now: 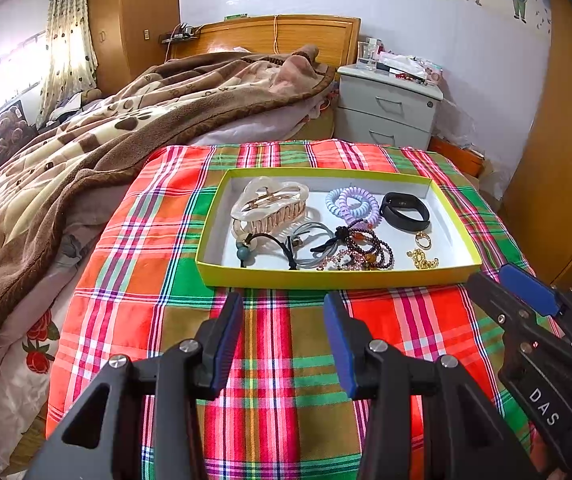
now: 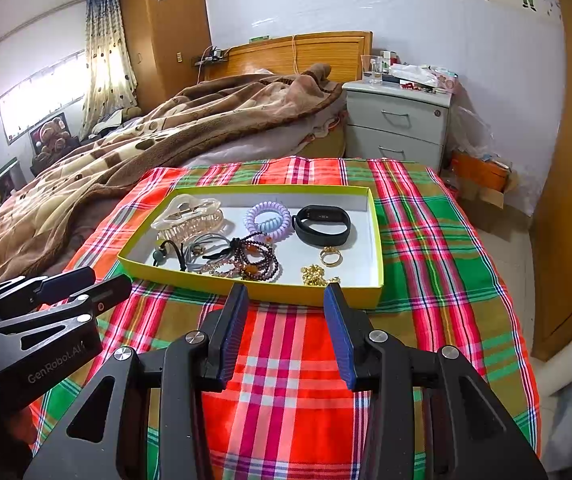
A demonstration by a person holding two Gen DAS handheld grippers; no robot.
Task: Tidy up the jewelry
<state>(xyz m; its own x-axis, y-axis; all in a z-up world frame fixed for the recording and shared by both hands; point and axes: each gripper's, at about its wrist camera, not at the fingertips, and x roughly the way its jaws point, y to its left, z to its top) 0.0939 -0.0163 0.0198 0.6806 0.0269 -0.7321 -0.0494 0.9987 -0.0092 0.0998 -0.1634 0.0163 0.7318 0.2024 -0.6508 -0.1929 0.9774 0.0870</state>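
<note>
plaid cloth (image 1: 286,360), blanket (image 1: 85,160) (brown), nightstand (image 1: 386,108)

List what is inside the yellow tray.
In the yellow tray: a pale claw hair clip, spiral hair ties, a black wristband, a gold ring, a gold chain, tangled bead bracelets and elastic ties. Anything beneath the tangle is hidden.

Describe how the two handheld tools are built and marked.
Both are matte black with angular cut-out frames, silver rivets and flat blue pads on each finger. The left tool reads "GenRobot.AI" on its side; the right tool reads "DAS". No cables or sleeves show.
</note>
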